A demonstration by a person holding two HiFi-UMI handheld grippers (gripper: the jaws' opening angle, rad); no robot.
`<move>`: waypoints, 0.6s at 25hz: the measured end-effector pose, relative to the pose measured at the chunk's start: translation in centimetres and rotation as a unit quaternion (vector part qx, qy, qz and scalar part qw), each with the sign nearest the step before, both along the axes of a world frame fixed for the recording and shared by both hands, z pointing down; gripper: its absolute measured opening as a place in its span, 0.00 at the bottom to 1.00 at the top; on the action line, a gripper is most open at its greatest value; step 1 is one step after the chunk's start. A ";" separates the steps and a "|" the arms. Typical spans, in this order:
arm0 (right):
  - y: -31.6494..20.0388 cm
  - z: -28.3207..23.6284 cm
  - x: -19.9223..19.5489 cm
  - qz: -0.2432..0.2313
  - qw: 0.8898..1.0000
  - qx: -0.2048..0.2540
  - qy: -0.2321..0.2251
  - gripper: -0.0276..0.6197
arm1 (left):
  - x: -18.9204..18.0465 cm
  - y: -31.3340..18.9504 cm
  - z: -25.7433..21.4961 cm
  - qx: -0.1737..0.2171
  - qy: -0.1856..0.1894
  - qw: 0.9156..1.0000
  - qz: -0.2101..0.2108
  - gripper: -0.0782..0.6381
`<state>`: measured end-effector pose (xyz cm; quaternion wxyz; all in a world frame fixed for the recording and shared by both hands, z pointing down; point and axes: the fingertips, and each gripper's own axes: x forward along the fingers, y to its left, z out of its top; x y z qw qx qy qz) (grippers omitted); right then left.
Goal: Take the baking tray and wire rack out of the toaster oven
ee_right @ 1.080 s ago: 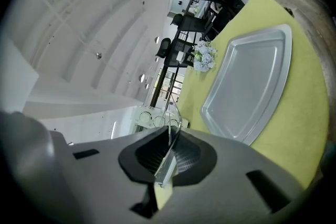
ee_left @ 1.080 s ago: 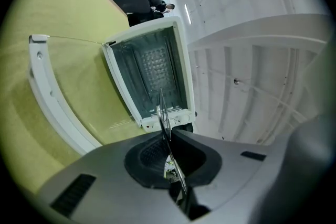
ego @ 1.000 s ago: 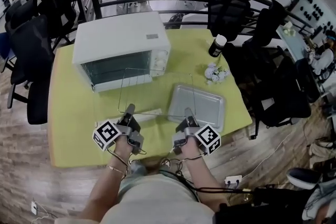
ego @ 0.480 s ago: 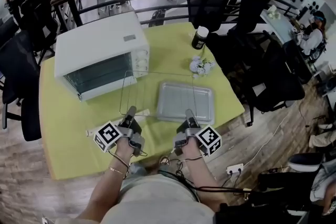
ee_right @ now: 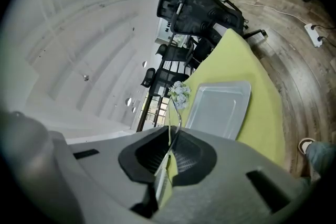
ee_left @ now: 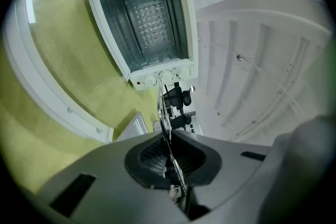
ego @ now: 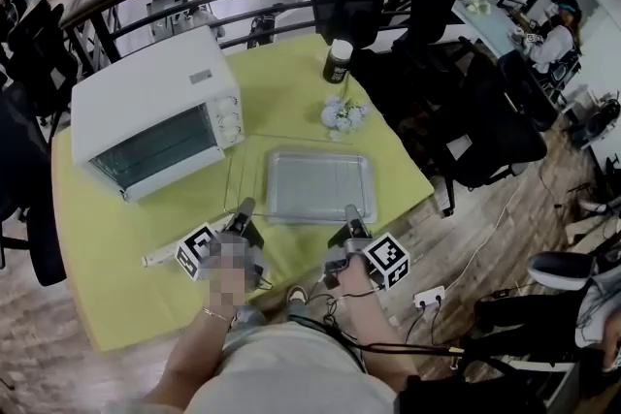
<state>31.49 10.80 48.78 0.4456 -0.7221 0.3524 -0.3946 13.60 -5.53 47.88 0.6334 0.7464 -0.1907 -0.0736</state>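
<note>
Both grippers hold the thin wire rack [ego: 233, 172] by its near edge, level, above the table. My left gripper [ego: 243, 211] is shut on the rack's left end, whose wire [ee_left: 160, 105] runs out between the jaws. My right gripper [ego: 352, 216] is shut on the right end, where the wire [ee_right: 179, 115] bends up from the pads. The silver baking tray [ego: 320, 186] lies flat on the yellow-green table [ego: 116, 238], under the rack. The white toaster oven [ego: 146, 116] stands at the left, and its inside [ee_left: 152, 18] is bare behind an open door [ee_left: 47, 97].
A black bottle with a white cap [ego: 338, 61] and a crumpled white wad [ego: 340, 114] sit beyond the tray. A white strip [ego: 160, 257] lies near the left gripper. Black office chairs [ego: 456, 102] crowd the table's right side. The table's near edge is just ahead of my hands.
Both grippers have carried the rack to the right, away from the oven, so that it now hangs over the tray. The jaws stayed shut throughout.
</note>
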 end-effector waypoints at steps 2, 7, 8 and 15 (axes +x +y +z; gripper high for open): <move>0.7 0.2 0.7 0.009 1.000 -0.002 0.000 0.05 | 1.0 0.3 0.3 -0.004 0.000 1.000 0.010 0.12; 2.1 0.4 2.3 0.030 1.000 -0.004 -0.003 0.05 | 3.3 1.1 0.5 -0.008 -0.001 0.999 0.031 0.12; 2.3 0.4 2.5 0.033 0.999 -0.005 -0.004 0.05 | 3.6 1.2 0.6 -0.008 -0.002 0.999 0.035 0.12; 3.8 1.5 4.4 0.051 0.999 -0.014 -0.012 0.05 | 6.1 2.0 1.6 -0.019 -0.015 0.998 0.054 0.12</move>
